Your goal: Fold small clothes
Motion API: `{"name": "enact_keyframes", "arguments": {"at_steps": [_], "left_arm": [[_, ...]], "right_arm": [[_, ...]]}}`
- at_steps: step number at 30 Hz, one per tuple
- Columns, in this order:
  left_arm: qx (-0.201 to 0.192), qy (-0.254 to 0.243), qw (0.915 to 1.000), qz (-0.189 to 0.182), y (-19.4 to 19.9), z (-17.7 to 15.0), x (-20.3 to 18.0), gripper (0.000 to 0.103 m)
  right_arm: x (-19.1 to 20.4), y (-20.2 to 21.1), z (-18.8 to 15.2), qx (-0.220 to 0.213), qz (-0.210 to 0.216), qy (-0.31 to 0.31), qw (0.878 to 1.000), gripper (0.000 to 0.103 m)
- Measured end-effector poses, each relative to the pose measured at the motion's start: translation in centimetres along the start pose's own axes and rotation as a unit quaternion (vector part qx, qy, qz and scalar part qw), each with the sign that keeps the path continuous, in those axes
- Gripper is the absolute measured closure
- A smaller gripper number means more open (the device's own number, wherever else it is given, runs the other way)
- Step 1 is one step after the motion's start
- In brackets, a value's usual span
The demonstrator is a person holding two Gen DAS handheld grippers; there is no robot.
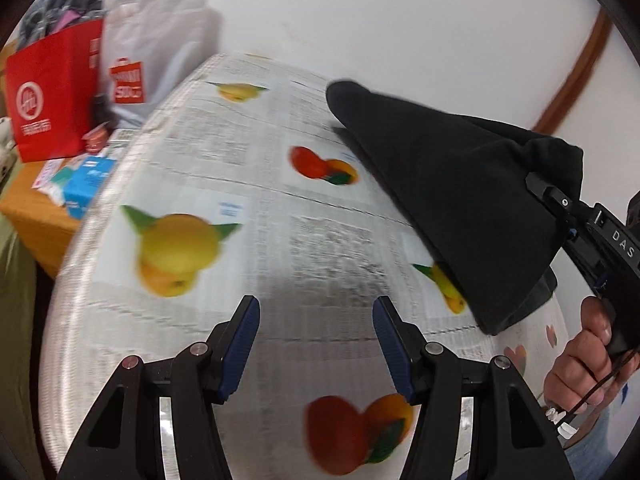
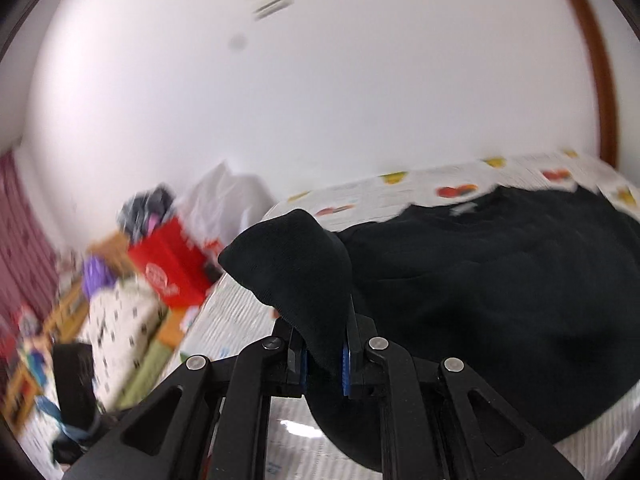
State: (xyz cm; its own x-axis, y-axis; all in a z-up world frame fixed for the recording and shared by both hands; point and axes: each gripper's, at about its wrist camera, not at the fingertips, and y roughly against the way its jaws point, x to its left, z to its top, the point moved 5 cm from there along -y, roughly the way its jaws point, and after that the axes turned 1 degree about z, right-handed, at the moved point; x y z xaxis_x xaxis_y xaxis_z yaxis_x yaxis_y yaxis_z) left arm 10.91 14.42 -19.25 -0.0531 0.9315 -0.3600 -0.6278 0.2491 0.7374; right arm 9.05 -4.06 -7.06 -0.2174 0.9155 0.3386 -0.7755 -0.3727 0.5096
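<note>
Cloth [image 2: 480, 300], black, pinched by the right tool [image 2: 325, 360], perhaps lifted; left tool [image 1: 316, 344] half-open, empty, cloth at two o'clock.

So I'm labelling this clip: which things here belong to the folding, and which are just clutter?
Job:
- black garment
- right gripper, shut on the garment
- left gripper, open, empty
- fruit-print tablecloth

Clutter:
- red paper bag
- white plastic bag
- blue box

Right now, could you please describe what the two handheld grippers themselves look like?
Both are black linkage frames with round silver pivot pins and ribbed blue pads lining the fingers. The left gripper shows this clearly; the right gripper matches, and its black body carries white letters "DAS" with a thin dark cable by the hand.
</note>
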Motion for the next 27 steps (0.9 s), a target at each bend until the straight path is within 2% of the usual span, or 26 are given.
{"name": "enact_keyframes", "arguments": {"at_steps": [3, 6, 12, 14, 19, 21, 27], "left_arm": [[0.008, -0.011, 0.9999, -0.004, -0.7, -0.2, -1.4, 0.047], [0.014, -0.020, 0.9997, -0.005, -1.1, -0.4, -2.5, 0.047], [0.023, -0.042, 0.9986, -0.021, -2.1, -0.7, -5.5, 0.047], [0.026, -0.059, 0.9973, -0.036, -2.4, -1.0, -7.1, 0.045], [0.030, -0.121, 0.9899, -0.067, -3.2, -2.0, -11.9, 0.040], [0.034, -0.147, 0.9859, -0.074, -3.8, -2.6, -13.8, 0.040], [0.064, -0.179, 0.9791, -0.072, -6.3, -4.3, -17.4, 0.040]], "right_arm": [[-3.5, 0.6, -0.3, -0.007, -0.015, -0.045, 0.999, 0.092], [-6.2, 0.5, -0.7, -0.001, -0.048, -0.059, 0.997, 0.092], [-11.3, -0.5, -2.9, 0.054, -0.097, -0.073, 0.991, 0.092], [-12.2, -1.0, -3.8, 0.078, -0.099, -0.069, 0.990, 0.092], [-12.9, -0.7, -4.6, 0.081, -0.088, -0.059, 0.991, 0.091], [-12.8, -0.6, -4.6, 0.081, -0.087, -0.056, 0.991, 0.091], [-13.1, -0.6, -4.2, 0.084, -0.069, -0.067, 0.992, 0.091]]}}
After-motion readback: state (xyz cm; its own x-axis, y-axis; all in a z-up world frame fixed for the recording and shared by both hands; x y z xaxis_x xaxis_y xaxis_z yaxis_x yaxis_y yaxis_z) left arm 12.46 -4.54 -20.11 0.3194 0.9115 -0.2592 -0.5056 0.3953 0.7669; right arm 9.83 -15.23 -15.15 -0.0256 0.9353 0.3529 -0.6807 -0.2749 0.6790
